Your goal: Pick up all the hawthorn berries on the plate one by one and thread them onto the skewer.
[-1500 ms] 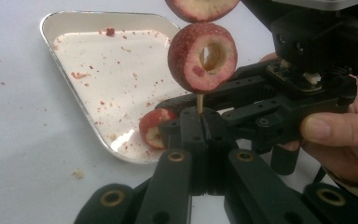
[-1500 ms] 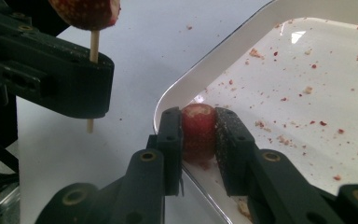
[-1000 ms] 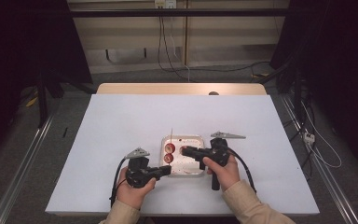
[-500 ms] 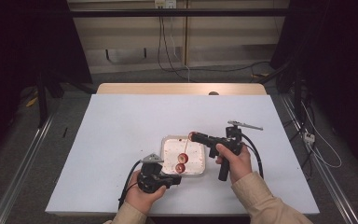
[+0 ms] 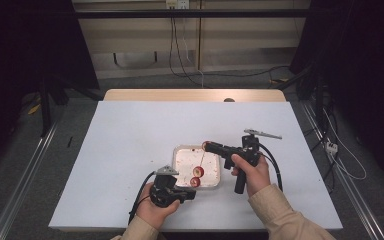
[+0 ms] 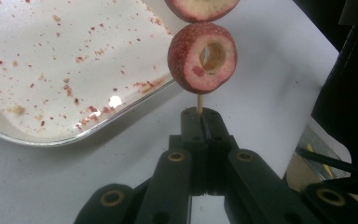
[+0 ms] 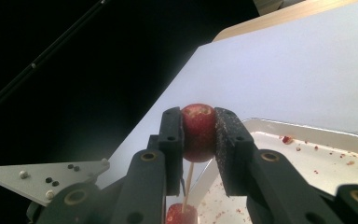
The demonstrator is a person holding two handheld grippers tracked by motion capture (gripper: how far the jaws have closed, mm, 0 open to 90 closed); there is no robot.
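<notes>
Left gripper clamps the skewer end; right gripper grips the top fruit above the tray.

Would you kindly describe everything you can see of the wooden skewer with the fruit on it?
The skewer is a thin, pale wooden stick. The left gripper pinches its lower end with shut jaws. Two red, hollow-cored fruit pieces sit threaded on it above a speckled metal tray. Its upper end runs into a third red fruit, which the right gripper clamps between its pads. The stick slants up over the tray.
</notes>
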